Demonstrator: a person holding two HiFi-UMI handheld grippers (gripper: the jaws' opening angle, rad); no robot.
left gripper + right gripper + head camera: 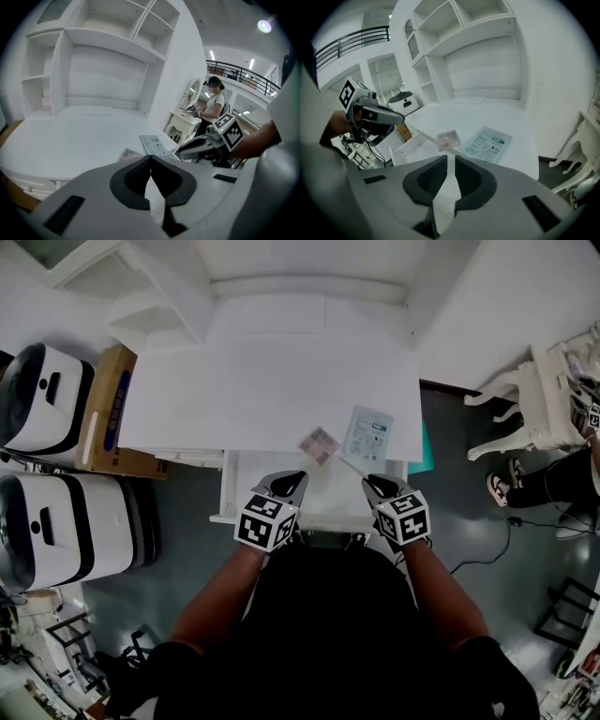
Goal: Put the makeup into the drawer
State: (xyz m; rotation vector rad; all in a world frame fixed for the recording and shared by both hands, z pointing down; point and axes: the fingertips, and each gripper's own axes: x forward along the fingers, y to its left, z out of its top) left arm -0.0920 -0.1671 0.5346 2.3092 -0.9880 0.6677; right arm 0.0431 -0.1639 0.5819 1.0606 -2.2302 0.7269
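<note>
The broad, smooth white desk (272,390) with its boxy open shelving (103,42) is filling the view, and its shallow white drawer (328,495) is standing pulled out below the front edge, with both grippers hovering at its near end. The left gripper (289,480) is showing ribbed black pads meeting at the tips on nothing, while the right gripper (377,484) is holding its pads a narrow slit apart, also empty. The flat, pale-blue rectangular packet (367,433) is lying near the desk's front edge. The small square makeup palette (319,443), blurred and pinkish, is showing just beside it, not in the drawer.
</note>
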